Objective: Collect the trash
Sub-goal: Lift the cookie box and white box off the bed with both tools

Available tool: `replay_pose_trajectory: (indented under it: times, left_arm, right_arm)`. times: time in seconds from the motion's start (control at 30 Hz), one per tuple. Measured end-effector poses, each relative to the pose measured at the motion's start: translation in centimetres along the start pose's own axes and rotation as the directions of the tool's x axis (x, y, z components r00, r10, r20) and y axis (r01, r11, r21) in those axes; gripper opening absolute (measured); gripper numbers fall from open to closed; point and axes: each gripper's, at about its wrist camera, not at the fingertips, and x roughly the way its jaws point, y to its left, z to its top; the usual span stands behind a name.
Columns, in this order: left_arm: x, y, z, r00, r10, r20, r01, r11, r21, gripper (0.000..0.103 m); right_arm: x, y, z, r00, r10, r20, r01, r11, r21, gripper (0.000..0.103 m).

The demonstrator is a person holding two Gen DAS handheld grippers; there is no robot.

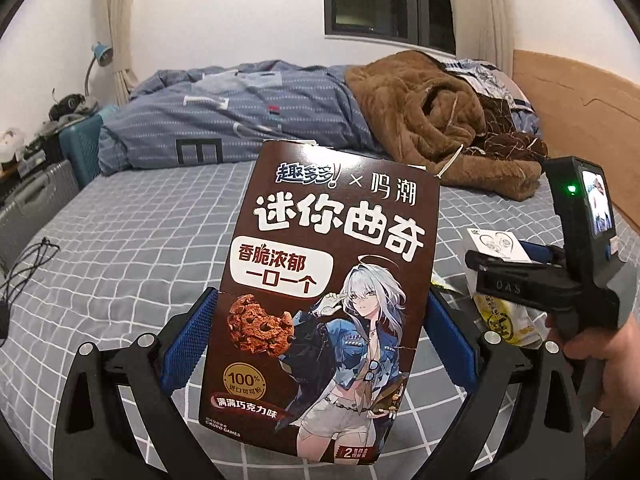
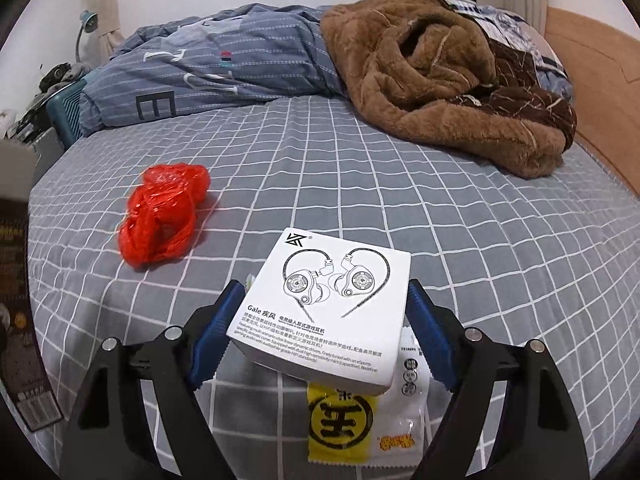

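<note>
While left hand-held gripper [image 1: 320, 320] clamps cookie box [image 1: 320, 300], right hand-held gripper [image 2: 320, 332] clasps earphone box [image 2: 324, 304], red bag [image 2: 164, 216] right-view only

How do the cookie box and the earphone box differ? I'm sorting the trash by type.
The cookie box is dark brown, tall and colourfully printed; the earphone box is white, squarish, with a line drawing. The cookie box's top is torn open; the earphone box looks closed. Both are cardboard, each held off the bed between jaws.

Bed [image 2: 400, 208] carries a grey sheet with white grid lines. Blue striped duvet [image 2: 208, 68] is bunched along the far side. Brown fleece blanket [image 2: 432, 80] is heaped beside it, touching. Teal suitcase [image 1: 82, 148] and blue desk lamp [image 1: 100, 54] stand at left. Dark window [image 1: 392, 0] is set in the white wall.
</note>
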Motion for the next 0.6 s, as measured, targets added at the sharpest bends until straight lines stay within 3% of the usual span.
replay_pose_trajectory:
  times: [0.27, 0.6]
  left_arm:
    - [-1.0, -0.4, -0.5, 1.0, -0.01, 0.003, 0.01, 1.0, -0.008, 0.095]
    - [-2.0, -0.1, -1.6, 0.997, -0.05, -0.053, 0.048, 0.998, -0.051, 0.095]
  right_arm:
    - [-2.5, 0.1, -1.2, 1.0, 0.016, 0.01, -0.016, 1.0, 0.005, 0.078]
    - [-6.2, 0.4, -3.0, 0.999, 0.021, 0.035, -0.021, 1.0, -0.007, 0.078]
